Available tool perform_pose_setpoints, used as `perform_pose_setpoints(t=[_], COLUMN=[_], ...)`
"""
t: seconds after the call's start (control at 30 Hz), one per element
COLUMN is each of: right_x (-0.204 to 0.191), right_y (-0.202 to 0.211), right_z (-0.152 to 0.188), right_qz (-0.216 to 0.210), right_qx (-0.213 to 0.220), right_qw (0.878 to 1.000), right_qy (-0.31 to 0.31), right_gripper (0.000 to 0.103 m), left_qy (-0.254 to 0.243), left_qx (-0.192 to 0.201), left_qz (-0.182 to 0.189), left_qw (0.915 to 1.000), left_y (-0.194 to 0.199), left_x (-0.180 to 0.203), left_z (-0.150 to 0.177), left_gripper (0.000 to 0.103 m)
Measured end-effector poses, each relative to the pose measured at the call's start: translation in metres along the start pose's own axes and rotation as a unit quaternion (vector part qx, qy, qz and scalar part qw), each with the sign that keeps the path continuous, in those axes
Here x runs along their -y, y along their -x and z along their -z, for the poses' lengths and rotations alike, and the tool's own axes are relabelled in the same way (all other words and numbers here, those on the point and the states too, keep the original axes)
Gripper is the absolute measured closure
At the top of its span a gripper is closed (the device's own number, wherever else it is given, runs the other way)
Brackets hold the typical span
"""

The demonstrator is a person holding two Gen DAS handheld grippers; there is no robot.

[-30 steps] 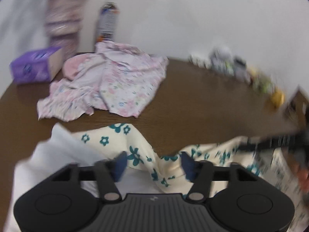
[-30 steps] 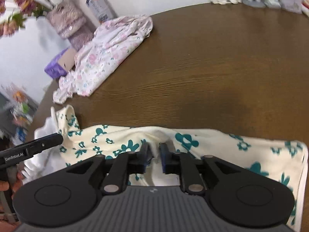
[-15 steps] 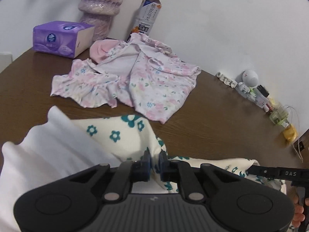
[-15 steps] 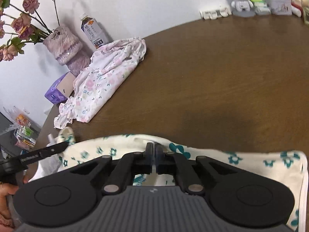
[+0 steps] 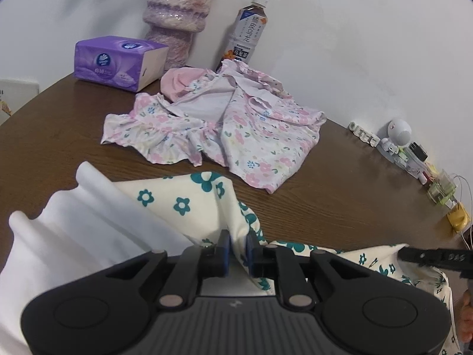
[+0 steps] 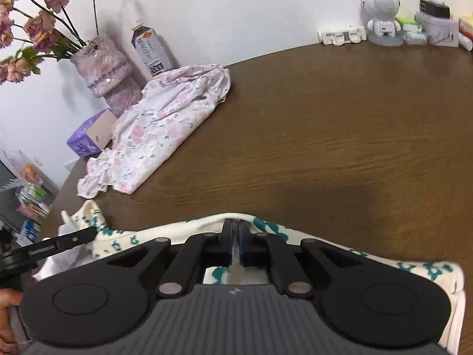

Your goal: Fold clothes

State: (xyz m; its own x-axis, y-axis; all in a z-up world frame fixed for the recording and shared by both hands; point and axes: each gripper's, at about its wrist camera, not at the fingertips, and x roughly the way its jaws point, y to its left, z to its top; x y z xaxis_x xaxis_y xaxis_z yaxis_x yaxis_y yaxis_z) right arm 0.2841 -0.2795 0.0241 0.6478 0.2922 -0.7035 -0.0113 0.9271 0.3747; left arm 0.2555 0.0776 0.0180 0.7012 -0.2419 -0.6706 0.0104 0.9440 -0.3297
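A cream garment with teal flowers (image 5: 177,198) lies along the near edge of the brown table (image 5: 340,192), its white inner side (image 5: 74,230) turned up at the left. My left gripper (image 5: 236,238) pinches a raised fold of it; the jaws are opening slightly, with the cloth still pressed between the pads. In the right wrist view my right gripper (image 6: 235,227) is shut on the far edge of the same garment (image 6: 384,261). The left gripper's finger (image 6: 59,244) shows at the garment's left end. A pink floral garment (image 5: 236,130) lies crumpled farther back.
Behind the pink floral garment (image 6: 156,136) stand a purple tissue box (image 5: 118,62), a drink bottle (image 5: 248,32) and a fuzzy lilac vase (image 5: 177,14) against the wall. A white robot figure (image 6: 381,14) and small items line the table's back right edge.
Both grippers have closed on the cream garment: the left from wide open onto a fold, the right from a small gap. The left gripper has rolled and sunk a little.
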Motion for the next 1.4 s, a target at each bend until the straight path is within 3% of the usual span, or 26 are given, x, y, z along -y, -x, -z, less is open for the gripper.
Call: perform_pose_setpoints(t=[0.1, 0.27, 0.33, 0.4, 0.47, 0.5, 0.67, 0.9, 1.07, 1.23, 1.3, 1.33, 1.37, 1.4], right_x=[0.004, 0.011, 0.012, 0.013, 0.013, 0.013, 0.014, 0.016, 0.012, 0.002, -0.001, -0.002, -0.002, -0.001], right_y=[-0.011, -0.004, 0.003, 0.010, 0.015, 0.016, 0.019, 0.023, 0.020, 0.010, 0.010, 0.009, 0.008, 0.008], right_z=[0.000, 0.006, 0.008, 0.010, 0.013, 0.014, 0.018, 0.022, 0.025, 0.027, 0.028, 0.028, 0.029, 0.030], right_qz=[0.017, -0.015, -0.025, -0.031, -0.034, -0.035, -0.033, -0.029, -0.029, -0.027, -0.025, -0.024, -0.025, -0.025], right_qx=[-0.012, -0.016, -0.016, -0.015, -0.017, -0.017, -0.018, -0.021, -0.030, -0.036, -0.034, -0.035, -0.039, -0.039], right_qw=[1.000, 0.999, 0.999, 0.999, 0.999, 0.999, 0.999, 0.999, 0.999, 0.998, 0.999, 0.999, 0.999, 0.999], right_qy=[0.005, -0.025, -0.032, -0.028, -0.029, -0.027, -0.025, -0.027, -0.031, -0.035, -0.029, -0.026, -0.024, -0.024], right_gripper=[0.103, 0.096, 0.094, 0.089, 0.071, 0.069, 0.069, 0.068, 0.065, 0.064, 0.068, 0.082, 0.089, 0.089], left_qy=[0.006, -0.022, -0.038, -0.049, -0.060, -0.062, -0.065, -0.111, -0.165, -0.173, -0.190, -0.204, -0.222, -0.242], left_qx=[0.000, 0.020, 0.021, 0.022, 0.022, 0.022, 0.019, 0.012, 0.005, -0.023, -0.026, -0.028, -0.031, -0.032], left_qz=[-0.002, -0.002, 0.002, -0.003, -0.009, -0.010, -0.013, -0.005, -0.009, -0.021, -0.019, -0.019, -0.023, -0.027], left_qw=[1.0000, 0.9995, 0.9991, 0.9985, 0.9979, 0.9978, 0.9976, 0.9938, 0.9863, 0.9844, 0.9812, 0.9783, 0.9743, 0.9694], left_y=[0.003, 0.024, 0.032, 0.037, 0.042, 0.043, 0.048, 0.055, 0.037, 0.016, 0.018, 0.020, 0.021, 0.023], left_x=[0.000, 0.007, 0.008, 0.009, 0.009, 0.007, 0.000, -0.001, 0.007, -0.005, -0.011, -0.013, -0.015, -0.017], left_z=[0.000, -0.002, -0.003, -0.003, -0.003, -0.003, -0.004, -0.008, -0.019, -0.024, -0.025, -0.024, -0.024, -0.023], left_gripper=[0.089, 0.066, 0.051, 0.047, 0.046, 0.045, 0.045, 0.045, 0.044, 0.044, 0.044, 0.044, 0.044, 0.044])
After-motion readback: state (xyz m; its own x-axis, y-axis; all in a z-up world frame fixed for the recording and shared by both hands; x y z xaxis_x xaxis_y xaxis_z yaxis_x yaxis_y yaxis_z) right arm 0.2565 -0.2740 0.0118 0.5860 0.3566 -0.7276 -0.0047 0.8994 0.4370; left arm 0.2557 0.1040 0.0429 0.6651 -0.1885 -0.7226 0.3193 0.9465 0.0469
